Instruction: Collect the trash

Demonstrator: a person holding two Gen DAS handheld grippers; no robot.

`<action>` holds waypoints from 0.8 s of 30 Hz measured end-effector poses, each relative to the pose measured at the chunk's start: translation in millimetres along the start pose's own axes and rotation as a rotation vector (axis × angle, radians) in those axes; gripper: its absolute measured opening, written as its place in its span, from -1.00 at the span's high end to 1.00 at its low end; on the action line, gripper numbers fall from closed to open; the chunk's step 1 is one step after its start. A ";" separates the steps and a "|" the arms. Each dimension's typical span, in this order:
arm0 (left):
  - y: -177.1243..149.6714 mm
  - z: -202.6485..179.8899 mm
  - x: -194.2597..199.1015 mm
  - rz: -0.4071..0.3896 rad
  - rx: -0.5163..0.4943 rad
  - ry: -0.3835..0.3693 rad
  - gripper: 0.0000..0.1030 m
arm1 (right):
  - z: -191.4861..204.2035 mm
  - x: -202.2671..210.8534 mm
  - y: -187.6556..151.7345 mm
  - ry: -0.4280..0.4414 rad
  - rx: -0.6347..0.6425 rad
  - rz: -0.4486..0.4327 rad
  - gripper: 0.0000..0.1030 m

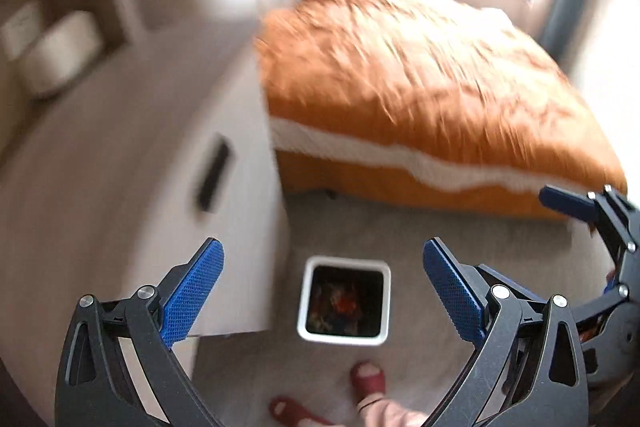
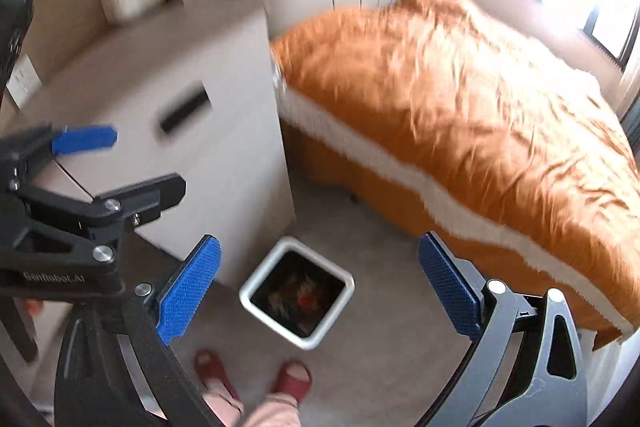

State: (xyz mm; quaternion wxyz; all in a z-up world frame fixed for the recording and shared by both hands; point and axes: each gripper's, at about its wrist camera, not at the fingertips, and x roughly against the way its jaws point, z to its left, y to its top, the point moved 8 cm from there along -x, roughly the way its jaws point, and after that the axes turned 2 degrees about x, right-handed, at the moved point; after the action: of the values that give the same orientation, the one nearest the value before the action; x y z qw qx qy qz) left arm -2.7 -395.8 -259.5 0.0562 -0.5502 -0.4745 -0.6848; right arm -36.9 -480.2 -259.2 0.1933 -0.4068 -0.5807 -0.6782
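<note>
A white square bin (image 1: 344, 301) (image 2: 297, 293) stands on the carpet with dark, mixed trash inside, some of it red. My left gripper (image 1: 322, 291) hovers high above the bin, open, with nothing between its blue pads. My right gripper (image 2: 320, 287) is also open and empty above the bin. The right gripper (image 1: 600, 223) shows at the right edge of the left wrist view, and the left gripper (image 2: 92, 167) at the left of the right wrist view. Both views are blurred.
A white nightstand (image 1: 160, 187) (image 2: 192, 131) with a dark handle slot stands left of the bin. A bed with an orange cover (image 1: 420, 87) (image 2: 460, 107) fills the right. A person's feet in red slippers (image 1: 366, 379) (image 2: 294, 379) stand just in front of the bin.
</note>
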 end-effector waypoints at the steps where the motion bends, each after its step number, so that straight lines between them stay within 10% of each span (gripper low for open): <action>1: 5.8 9.0 15.1 -0.026 0.019 0.016 -0.90 | 6.1 10.5 9.7 0.004 -0.002 -0.029 -0.91; 12: 39.6 161.2 174.4 -0.286 0.214 0.235 -0.90 | 138.4 97.7 114.8 0.196 0.077 -0.299 -0.91; 24: 4.2 282.9 284.0 -0.426 0.387 0.390 -0.90 | 278.2 136.9 158.5 0.355 0.170 -0.319 -0.91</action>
State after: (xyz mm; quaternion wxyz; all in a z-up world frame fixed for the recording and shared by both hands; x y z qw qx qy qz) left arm 87.7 -70.3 -43.7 0.1050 -0.2768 -0.6802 -0.6706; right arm 89.2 -228.3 -54.5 0.2165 -0.1669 -0.6495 -0.7096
